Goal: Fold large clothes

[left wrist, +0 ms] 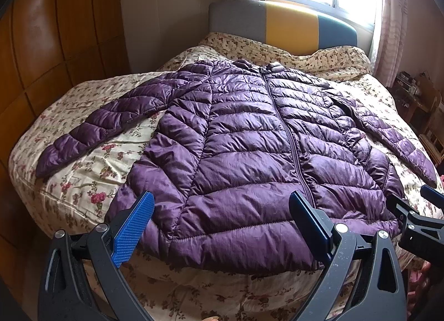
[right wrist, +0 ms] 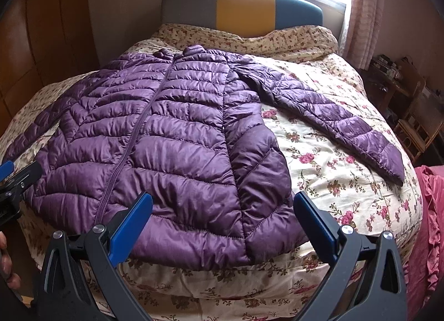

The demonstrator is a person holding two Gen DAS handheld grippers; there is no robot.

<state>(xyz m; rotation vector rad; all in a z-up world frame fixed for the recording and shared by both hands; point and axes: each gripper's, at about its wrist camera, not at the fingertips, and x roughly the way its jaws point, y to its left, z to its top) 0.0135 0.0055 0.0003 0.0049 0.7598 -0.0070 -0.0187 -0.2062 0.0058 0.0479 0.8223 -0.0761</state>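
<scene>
Left gripper (left wrist: 222, 233): jaws wide, empty, poised at the hem near the bed's foot edge.
Right gripper (right wrist: 223, 233): jaws wide, empty, over the hem's right corner.
Purple puffer jacket (left wrist: 238, 138): zipped, flat, front up, centred on the floral quilt (right wrist: 327, 171); sleeves splayed toward the side edges.
Risk: slick padded shell may slip from a shallow pinch.
Risk: jaws may catch quilt with hem, dragging bedding.
Risk: trapped air may spring the folds open.

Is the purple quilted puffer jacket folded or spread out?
Spread out: the purple quilted puffer jacket lies flat on the floral bedspread, zipped, both sleeves extended sideways.
</scene>
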